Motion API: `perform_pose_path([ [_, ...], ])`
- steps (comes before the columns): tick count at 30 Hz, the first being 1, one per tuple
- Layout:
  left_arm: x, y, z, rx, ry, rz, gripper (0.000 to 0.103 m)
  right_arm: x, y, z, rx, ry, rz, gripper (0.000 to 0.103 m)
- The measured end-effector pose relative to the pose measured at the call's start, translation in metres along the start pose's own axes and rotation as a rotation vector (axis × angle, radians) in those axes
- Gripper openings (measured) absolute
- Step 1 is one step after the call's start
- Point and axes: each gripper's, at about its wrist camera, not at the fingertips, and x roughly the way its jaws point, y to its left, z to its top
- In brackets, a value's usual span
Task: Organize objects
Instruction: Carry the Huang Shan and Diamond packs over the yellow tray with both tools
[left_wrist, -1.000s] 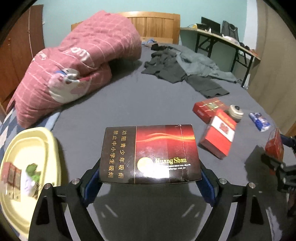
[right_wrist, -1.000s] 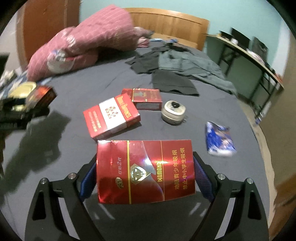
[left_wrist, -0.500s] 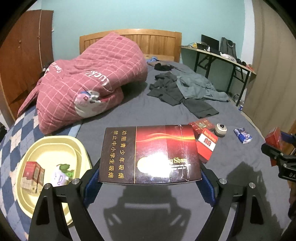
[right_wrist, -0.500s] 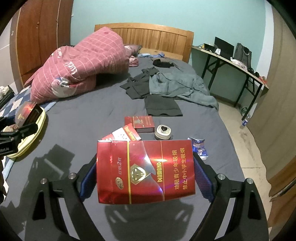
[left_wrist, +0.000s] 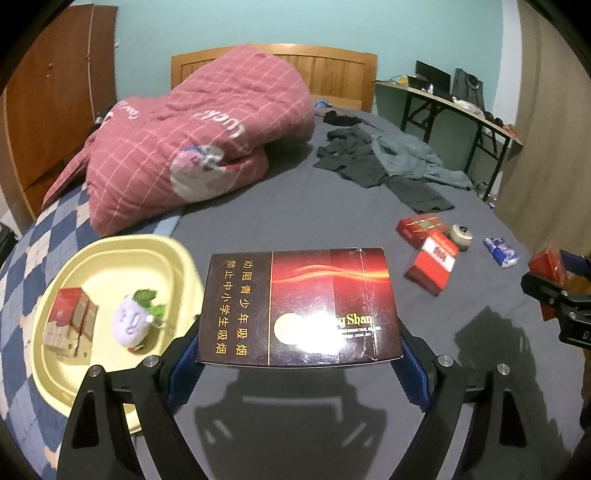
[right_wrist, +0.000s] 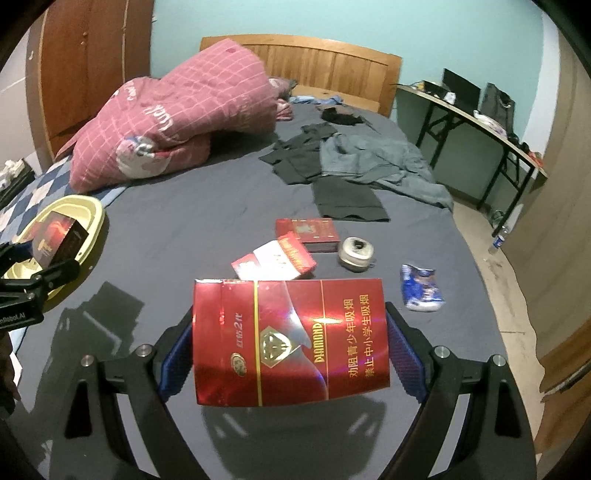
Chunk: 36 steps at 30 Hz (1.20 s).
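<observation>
Clamping dark carton (left_wrist: 299, 306) | between left claw (left_wrist: 295, 354) pads (crosswise)

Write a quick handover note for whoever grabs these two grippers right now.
Left hand-held gripper: shut on the dark Huangshan box, held above the bed beside the yellow tray.
Right hand-held gripper: shut on the red Diamond box, held over the grey sheet.
Done: a red-brown box and a purple plush toy lie in the tray.
Left: both held boxes, plus two red boxes, a round tin and a blue packet on the sheet, probably all bound for the tray.
</observation>
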Motion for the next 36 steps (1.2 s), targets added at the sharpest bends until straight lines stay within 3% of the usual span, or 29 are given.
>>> perform_pose_path([
  [11,0.0,0.08,-0.011,-0.069,0.001,0.093,0.088,0.022,0.093,0.011,-0.066,0.002,0.112,0.09],
  [22,-0.018,0.159,-0.02,-0.16,-0.024,0.169,0.088,0.021,0.191,0.045,-0.148,-0.03,0.225,0.09],
  [30,-0.026,0.201,-0.014,-0.189,-0.045,0.225,0.088,0.023,0.255,0.063,-0.207,-0.057,0.299,0.09],
  [36,-0.03,0.221,0.002,-0.183,-0.072,0.253,0.088,0.027,0.279,0.081,-0.229,-0.078,0.327,0.09],
])
